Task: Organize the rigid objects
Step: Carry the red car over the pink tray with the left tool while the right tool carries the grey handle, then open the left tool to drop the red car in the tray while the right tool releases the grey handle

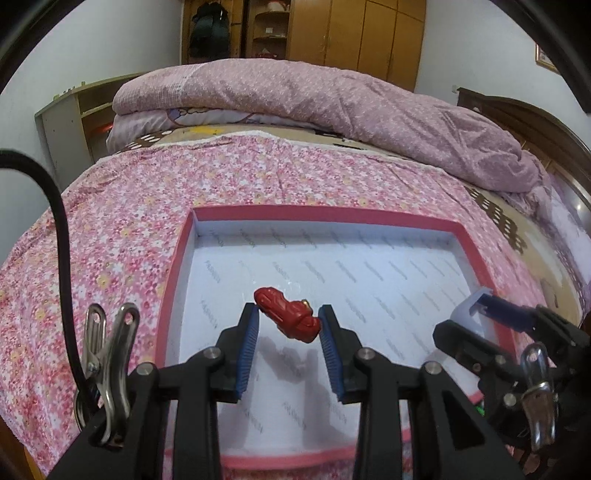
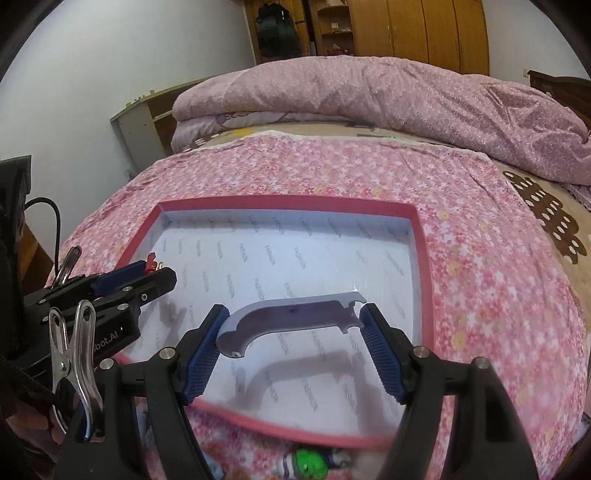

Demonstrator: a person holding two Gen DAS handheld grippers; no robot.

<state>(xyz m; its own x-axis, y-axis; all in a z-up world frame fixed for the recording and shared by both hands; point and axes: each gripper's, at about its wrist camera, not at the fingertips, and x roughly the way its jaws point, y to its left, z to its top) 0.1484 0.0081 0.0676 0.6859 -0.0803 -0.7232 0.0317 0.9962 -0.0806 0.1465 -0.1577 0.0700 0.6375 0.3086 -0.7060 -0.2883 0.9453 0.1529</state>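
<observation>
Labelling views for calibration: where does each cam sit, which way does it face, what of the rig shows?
Left wrist: sits on the left tongs, looks forward and down into the red-rimmed tray on the bed; own blue pads grip a red figurine; right tongs intrude at right.
Right wrist: sits on the right tongs, same downward angle; own pads hold a grey curved handle; left tongs intrude at left.
Shared: tray, floral sheet, pink duvet, wardrobe.

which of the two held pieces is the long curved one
The pale grey handle-shaped piece in the right gripper: long and curved. The left gripper holds a small, lumpy red figurine.
</observation>
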